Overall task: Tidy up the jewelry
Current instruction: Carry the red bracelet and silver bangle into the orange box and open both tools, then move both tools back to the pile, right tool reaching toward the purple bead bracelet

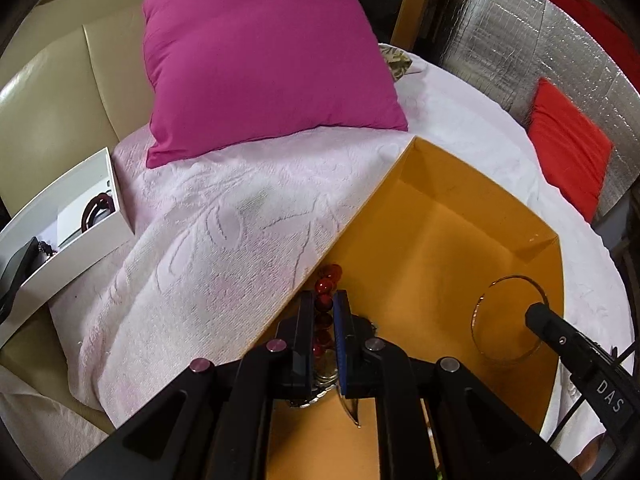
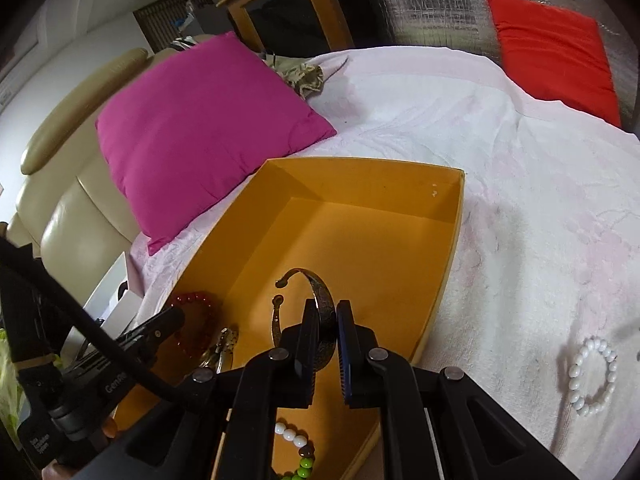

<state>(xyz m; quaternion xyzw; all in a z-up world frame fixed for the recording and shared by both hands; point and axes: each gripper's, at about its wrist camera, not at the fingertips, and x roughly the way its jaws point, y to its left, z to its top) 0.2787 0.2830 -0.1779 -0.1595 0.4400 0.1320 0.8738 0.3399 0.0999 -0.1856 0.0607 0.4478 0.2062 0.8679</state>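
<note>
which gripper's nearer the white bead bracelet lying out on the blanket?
Right. The right gripper, shut on the metal cuff bangle, is over the orange box beside the white bead bracelet; the left gripper works the box's far side.

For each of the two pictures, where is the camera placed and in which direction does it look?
Left wrist view: sits on the left hand-held gripper, looking down along its fingers, which are shut on a red bead bracelet at the orange box; the right hand-held gripper's tip enters from the right.
Right wrist view: sits on the right hand-held gripper, looking down into the box, shut on a metal cuff bangle; the left gripper enters at lower left.
Shared: orange box, red bracelet, pink pillow, red cushion, white bedspread.
</note>
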